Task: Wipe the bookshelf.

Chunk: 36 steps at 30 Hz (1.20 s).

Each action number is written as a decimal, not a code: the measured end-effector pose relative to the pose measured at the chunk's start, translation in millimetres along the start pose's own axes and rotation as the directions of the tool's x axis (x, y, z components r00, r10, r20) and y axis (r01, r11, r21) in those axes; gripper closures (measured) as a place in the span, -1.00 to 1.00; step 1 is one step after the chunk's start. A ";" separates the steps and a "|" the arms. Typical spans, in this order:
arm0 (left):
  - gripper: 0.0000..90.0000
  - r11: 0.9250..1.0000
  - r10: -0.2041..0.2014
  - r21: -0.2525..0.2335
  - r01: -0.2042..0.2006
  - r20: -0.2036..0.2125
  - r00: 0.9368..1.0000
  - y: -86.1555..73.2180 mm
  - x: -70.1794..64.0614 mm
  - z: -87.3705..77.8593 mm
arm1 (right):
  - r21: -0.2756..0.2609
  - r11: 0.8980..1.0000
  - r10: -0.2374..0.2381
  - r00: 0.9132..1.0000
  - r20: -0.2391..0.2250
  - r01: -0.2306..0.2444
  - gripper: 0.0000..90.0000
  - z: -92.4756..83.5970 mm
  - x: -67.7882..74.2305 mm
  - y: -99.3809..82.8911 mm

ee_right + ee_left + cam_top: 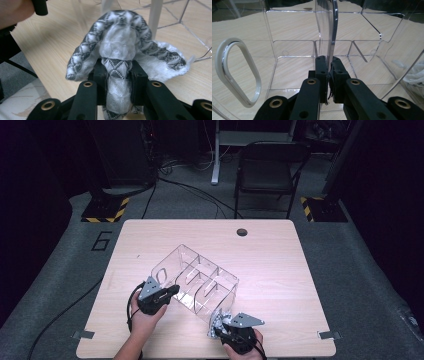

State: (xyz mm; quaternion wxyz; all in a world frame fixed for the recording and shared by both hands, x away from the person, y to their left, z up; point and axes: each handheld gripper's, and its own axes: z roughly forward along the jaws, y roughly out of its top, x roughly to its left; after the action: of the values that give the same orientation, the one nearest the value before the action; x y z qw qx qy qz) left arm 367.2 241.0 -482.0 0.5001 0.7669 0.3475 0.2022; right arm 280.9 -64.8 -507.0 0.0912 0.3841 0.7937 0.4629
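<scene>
Item: clear acrylic organizer point(197, 282), divided into compartments, standing tilted on the wooden table point(280, 270) slightly left of centre and towards the near edge. Its long axis runs from far-left to near-right; the open side faces up and to the right. An oval handle cutout point(237, 72) sits in the left end wall.

Left gripper point(159, 296): at the organizer's near-left corner, jaws pressed together on a thin upright clear wall point(329, 35), seen in the left gripper view pinched between the pads. The hand point(145, 320) comes in from the near edge.

Right gripper point(235, 332): at the near edge of the table, right of centre, just beside the organizer's near-right corner. Jaws pinch a bunched black-and-white patterned cloth point(120, 47); the fabric bulges above the pads and drapes to both sides, one flap lying on the tabletop.

Edges and room: the far half and the right side of the table lie bare wood, with a small round grommet point(242, 231) near the far edge. Both grippers work close to the near edge. A dark chair point(270, 167) stands well beyond the table.
</scene>
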 end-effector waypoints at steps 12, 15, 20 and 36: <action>0.91 1.000 -0.013 -0.007 0.013 0.007 1.000 0.0 1.0 0.8 | -0.006 0.999 0.036 0.996 0.076 -0.036 0.61 -16.5 -23.6 4.3; 0.90 1.000 -0.015 -0.008 0.016 0.010 1.000 -0.3 1.1 0.8 | -0.101 0.993 0.070 0.994 0.081 -0.062 0.60 -34.3 -27.1 17.6; 0.90 1.000 -0.019 -0.011 0.019 0.011 1.000 -0.5 0.9 1.0 | -0.177 0.984 0.030 0.996 0.088 -0.014 0.60 -45.7 -21.6 37.4; 0.90 1.000 -0.017 -0.009 0.017 0.005 1.000 -0.8 0.4 1.0 | -0.018 0.991 0.130 0.990 0.058 -0.129 0.60 -4.8 -42.9 8.3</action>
State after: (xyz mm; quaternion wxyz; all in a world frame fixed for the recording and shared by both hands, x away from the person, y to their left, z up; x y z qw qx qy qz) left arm 367.8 240.8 -483.2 0.5063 0.7622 0.3517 0.1976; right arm 312.4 -95.5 -506.7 0.0870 0.4477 0.7606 0.4621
